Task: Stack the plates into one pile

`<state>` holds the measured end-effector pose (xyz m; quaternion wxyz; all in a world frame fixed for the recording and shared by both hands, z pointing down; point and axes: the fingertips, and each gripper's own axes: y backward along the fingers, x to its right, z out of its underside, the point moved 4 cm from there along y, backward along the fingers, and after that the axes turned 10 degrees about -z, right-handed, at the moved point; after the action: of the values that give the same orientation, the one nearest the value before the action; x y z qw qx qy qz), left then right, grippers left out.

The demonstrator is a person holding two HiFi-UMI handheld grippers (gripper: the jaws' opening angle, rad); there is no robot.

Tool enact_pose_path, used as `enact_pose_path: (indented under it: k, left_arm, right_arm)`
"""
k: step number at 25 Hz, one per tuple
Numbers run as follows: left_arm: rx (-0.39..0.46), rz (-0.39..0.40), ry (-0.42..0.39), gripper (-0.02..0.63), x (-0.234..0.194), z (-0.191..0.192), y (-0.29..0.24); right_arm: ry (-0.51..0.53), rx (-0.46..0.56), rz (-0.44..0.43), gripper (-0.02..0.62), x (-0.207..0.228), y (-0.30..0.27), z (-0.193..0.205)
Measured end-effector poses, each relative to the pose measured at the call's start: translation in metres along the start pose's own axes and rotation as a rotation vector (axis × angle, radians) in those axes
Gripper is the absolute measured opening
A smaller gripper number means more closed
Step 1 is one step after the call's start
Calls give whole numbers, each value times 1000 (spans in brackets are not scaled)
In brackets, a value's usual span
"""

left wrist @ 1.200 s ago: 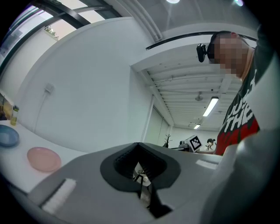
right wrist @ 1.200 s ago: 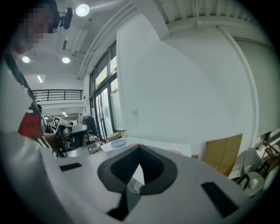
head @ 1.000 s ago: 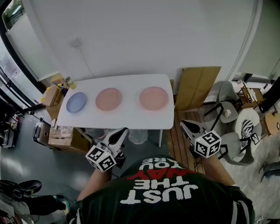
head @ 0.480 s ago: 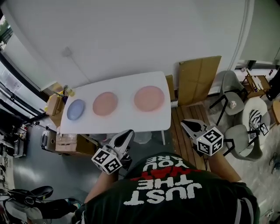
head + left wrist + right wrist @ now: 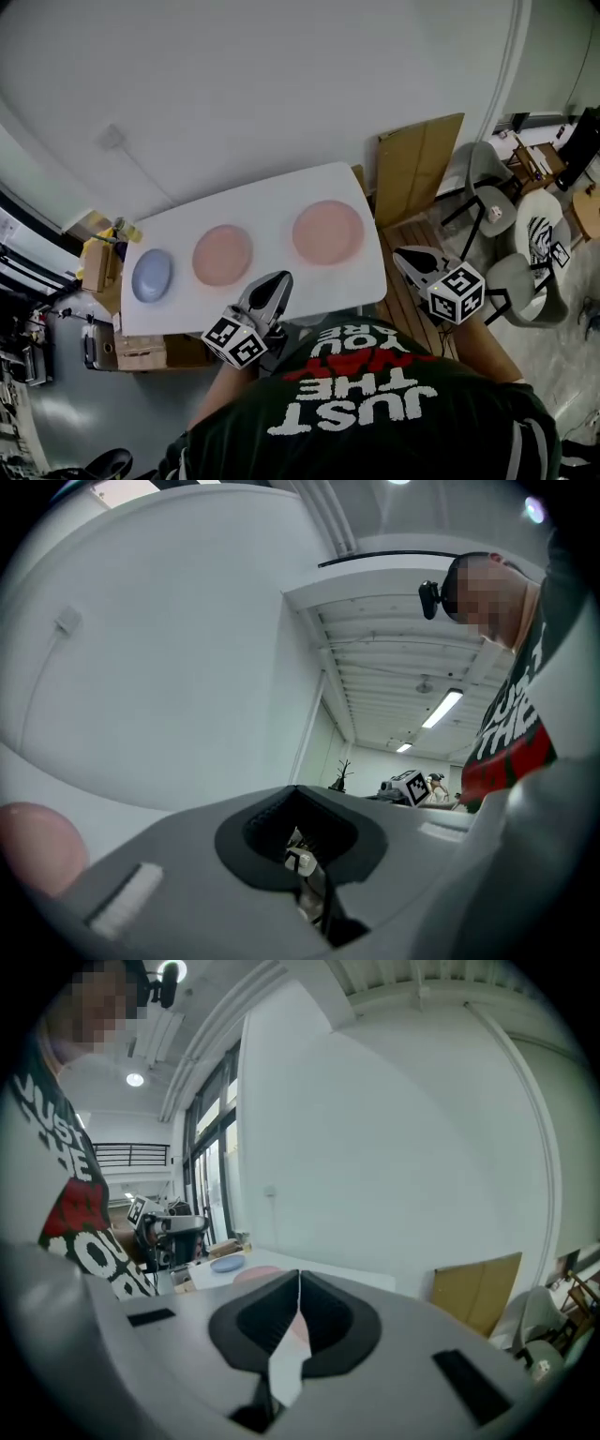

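Three plates lie in a row on the white table [image 5: 272,204]: a small blue plate [image 5: 152,276] at the left, a pink plate [image 5: 222,255] in the middle and a larger pink plate [image 5: 327,232] at the right. My left gripper [image 5: 278,280] hovers at the table's near edge, below the middle plate, shut and holding nothing. My right gripper [image 5: 401,254] hangs off the table's right end, also shut and bare. In the right gripper view the blue plate [image 5: 228,1263] and a pink plate [image 5: 258,1273] lie beyond the closed jaws. A pink plate [image 5: 37,841] shows at the left gripper view's left edge.
A cardboard sheet [image 5: 418,169] leans on the wall right of the table. Grey chairs [image 5: 487,202] and a round side table [image 5: 539,246] stand further right. Cardboard boxes [image 5: 97,265] sit at the table's left end and more boxes [image 5: 141,349] beneath it.
The table and plates have drawn nearer and tilted in the head view. Both grippers now sit closer to the table's near edge. Their jaws have stayed shut.
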<state>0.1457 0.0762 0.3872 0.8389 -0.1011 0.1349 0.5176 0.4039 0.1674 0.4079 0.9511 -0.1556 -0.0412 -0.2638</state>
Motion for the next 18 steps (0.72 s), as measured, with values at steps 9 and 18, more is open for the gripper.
enact_pose_path:
  k: [9, 18]
  left_arm:
    - [-98, 150, 28, 3, -130, -19, -37]
    - [-183, 129, 82, 3, -158, 15, -77]
  right_arm:
    - [-76, 12, 116, 8, 18, -119, -37]
    - [-89, -48, 83, 8, 55, -156, -31]
